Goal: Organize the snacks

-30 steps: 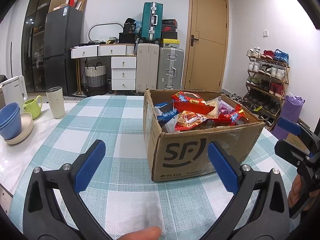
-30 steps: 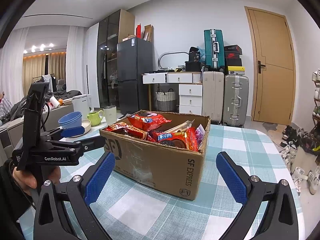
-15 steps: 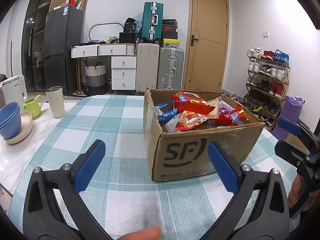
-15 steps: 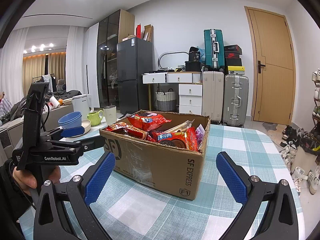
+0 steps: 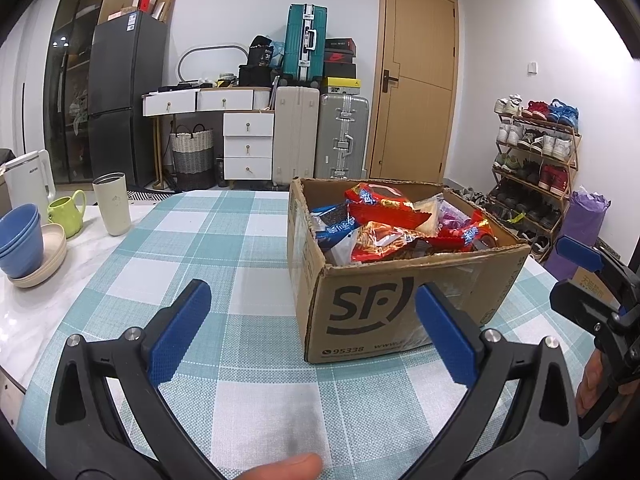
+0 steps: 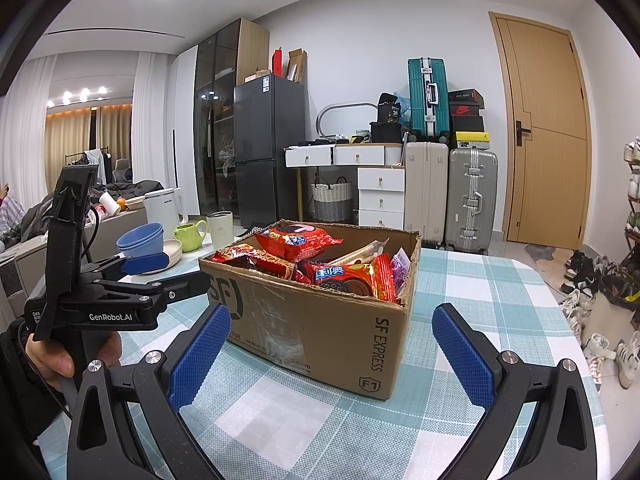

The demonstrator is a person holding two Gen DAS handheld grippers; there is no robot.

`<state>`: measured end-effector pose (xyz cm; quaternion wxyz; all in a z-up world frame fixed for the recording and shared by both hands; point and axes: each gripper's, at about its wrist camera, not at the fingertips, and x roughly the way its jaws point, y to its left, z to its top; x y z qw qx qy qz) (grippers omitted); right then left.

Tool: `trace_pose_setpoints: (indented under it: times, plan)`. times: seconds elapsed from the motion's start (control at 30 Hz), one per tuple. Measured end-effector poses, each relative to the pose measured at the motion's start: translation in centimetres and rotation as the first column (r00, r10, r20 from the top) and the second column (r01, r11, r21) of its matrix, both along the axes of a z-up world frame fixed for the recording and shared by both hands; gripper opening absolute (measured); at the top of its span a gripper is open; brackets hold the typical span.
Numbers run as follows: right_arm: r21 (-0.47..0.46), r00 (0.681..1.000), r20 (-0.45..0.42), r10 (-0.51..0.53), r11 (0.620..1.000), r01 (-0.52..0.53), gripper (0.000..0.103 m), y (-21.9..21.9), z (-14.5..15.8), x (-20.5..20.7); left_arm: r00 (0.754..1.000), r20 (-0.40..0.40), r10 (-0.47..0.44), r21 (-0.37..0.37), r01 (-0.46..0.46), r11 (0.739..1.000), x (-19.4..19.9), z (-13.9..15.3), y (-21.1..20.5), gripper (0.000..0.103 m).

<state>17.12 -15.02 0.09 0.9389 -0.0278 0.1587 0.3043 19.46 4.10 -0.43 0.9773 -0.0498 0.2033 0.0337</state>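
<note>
Nearest the left wrist camera, the left gripper (image 5: 308, 326) is held spread wide and empty above the checked tablecloth (image 5: 224, 248), nothing being touched by its blue pads (image 5: 180, 330). Beside it, the right gripper (image 6: 330, 350) is likewise kept fully apart and empty, level with the table, its handle gripped in a hand (image 5: 596, 384) at the right edge. Just beyond both tools, the cardboard box (image 5: 404, 304) is seen upright, filled with snack packets (image 5: 384, 216). Bare cloth is left to the box's left, up to the bowls (image 5: 20, 244) and cups (image 5: 113, 204) at the table edge.
</note>
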Motion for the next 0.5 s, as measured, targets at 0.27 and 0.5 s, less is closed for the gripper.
trace_pose_setpoints:
  times: [0.27,0.5]
  plan:
    - [0.000,1.000,0.000,-0.001,1.000,0.001,0.103,0.08,-0.03,-0.01,1.000,0.002,-0.004,0.002,0.004,1.000,0.06,-0.10,-0.10,0.102]
    - [0.000,1.000,-0.001,0.000,1.000,0.000,0.103,0.07,-0.03,0.00,1.000,0.002,-0.003,0.002,0.003,1.000,0.12,-0.16,-0.15,0.102]
